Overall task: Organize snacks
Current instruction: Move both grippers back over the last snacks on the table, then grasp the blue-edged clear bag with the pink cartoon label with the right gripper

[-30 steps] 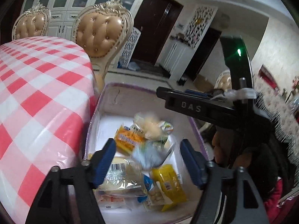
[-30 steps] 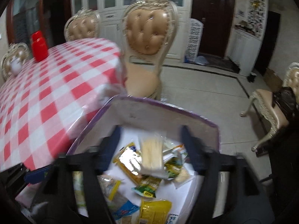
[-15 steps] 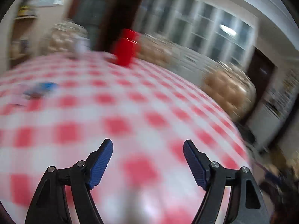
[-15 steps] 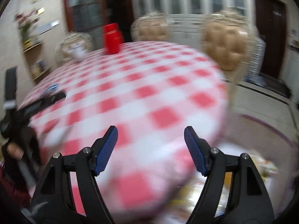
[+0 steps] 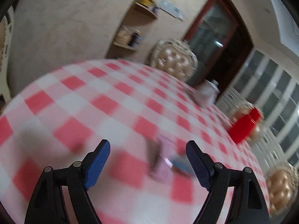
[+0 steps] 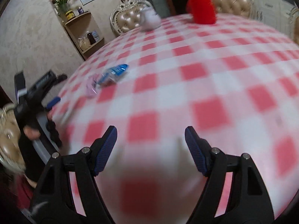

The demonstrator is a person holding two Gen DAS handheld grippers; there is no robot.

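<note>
Item: blue snack packet and pink packet, lying touching on the tabletop.

Left gripper: jaws opening, nothing between.

Right gripper: jaws apart, empty.

Risk, I judge: blurred view, overlapping wrappers; I could pinch both or knock them off.

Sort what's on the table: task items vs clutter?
Task items:
- blue snack packet
- pink snack packet

Just lying about:
- red container
- white object, too blurred to identify
- checked tablecloth
- corner shelf jars
</note>
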